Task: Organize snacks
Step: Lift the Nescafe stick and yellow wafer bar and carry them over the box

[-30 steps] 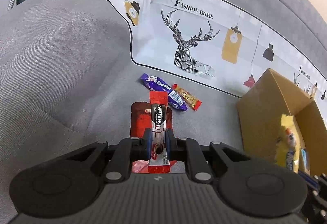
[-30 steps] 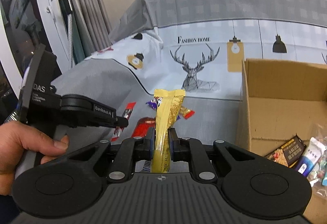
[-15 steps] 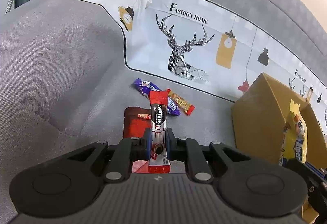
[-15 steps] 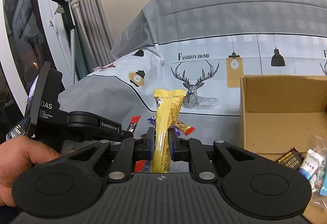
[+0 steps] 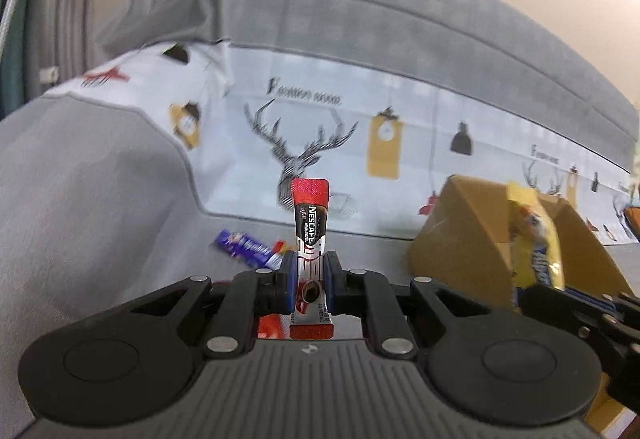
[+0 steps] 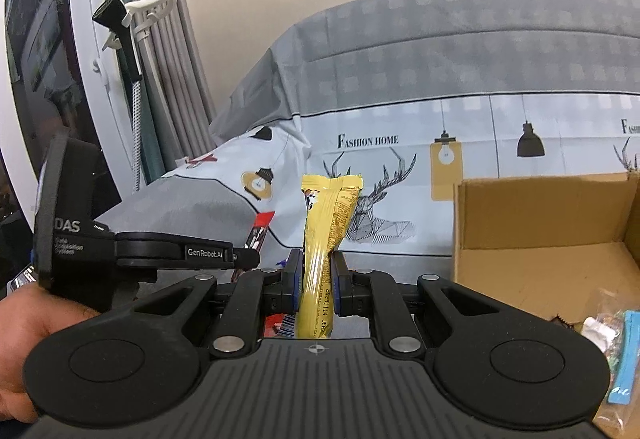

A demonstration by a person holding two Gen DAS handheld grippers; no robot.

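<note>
My left gripper (image 5: pixel 310 271) is shut on a red and black Nescafe stick (image 5: pixel 310 223), which stands upright between the pads, lifted off the grey sofa seat. My right gripper (image 6: pixel 316 271) is shut on a yellow snack bar (image 6: pixel 326 223), also upright. The left gripper (image 6: pixel 244 259) with its stick shows at the left of the right wrist view, held by a hand (image 6: pixel 24 339). The yellow bar (image 5: pixel 536 239) appears at the right of the left wrist view, in front of the cardboard box (image 5: pixel 452 239). The open box (image 6: pixel 540 239) holds several packets (image 6: pixel 612 331).
A purple wrapper (image 5: pixel 244 251) and a red packet (image 5: pixel 272 325) lie on the seat below my left gripper. A printed deer cloth (image 6: pixel 380 199) covers the sofa back. Curtains (image 6: pixel 160 79) and a window frame stand at the left.
My left gripper has risen and tipped upward with the Nescafe stick, so the seat snacks have dropped low in its view. The right gripper has tilted up slightly, still holding the yellow bar.
</note>
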